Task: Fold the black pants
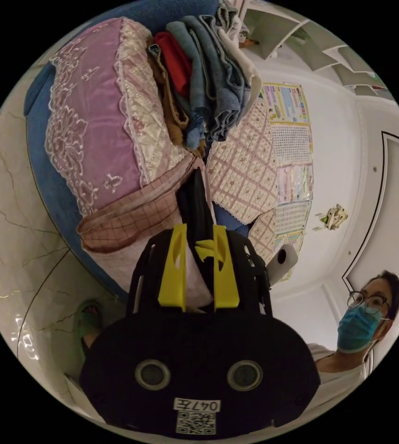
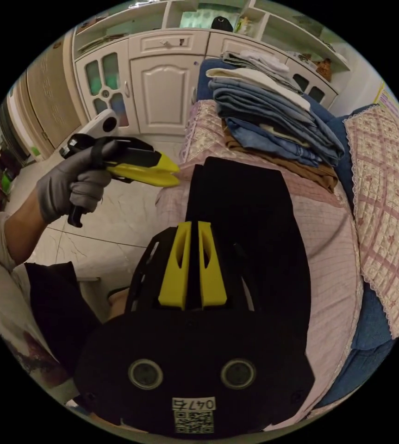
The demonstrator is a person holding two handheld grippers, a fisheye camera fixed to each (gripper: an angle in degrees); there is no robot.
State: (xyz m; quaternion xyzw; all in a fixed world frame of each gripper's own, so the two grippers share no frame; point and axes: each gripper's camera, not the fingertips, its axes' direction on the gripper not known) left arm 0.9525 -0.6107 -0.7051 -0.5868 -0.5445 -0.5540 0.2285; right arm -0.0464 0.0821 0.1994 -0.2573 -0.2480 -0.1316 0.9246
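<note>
Fingers of the right gripper point(image 2: 194, 231) stand nearly together with only a thin slit between them, and whether any cloth sits in that slit I cannot tell; they rest over the near left edge of the black pants point(image 2: 250, 222). Those pants lie flat as a long folded panel on the pink checked cover point(image 2: 329, 259) of the blue sofa point(image 2: 361, 337), long axis running from the fingers toward twelve o'clock in the right gripper view. Fingers of the left gripper point(image 1: 198, 240) stand narrowly apart with a dark fold of the pants point(image 1: 198, 203) rising between them, seemingly gripped. In the right gripper view that left gripper point(image 2: 171, 172) hangs at ten o'clock, beside the pants' far left corner, held by a gloved hand point(image 2: 72, 185). Beyond, at one o'clock, sits a stack of folded clothes point(image 2: 273, 125); nothing here serves as a container.
</note>
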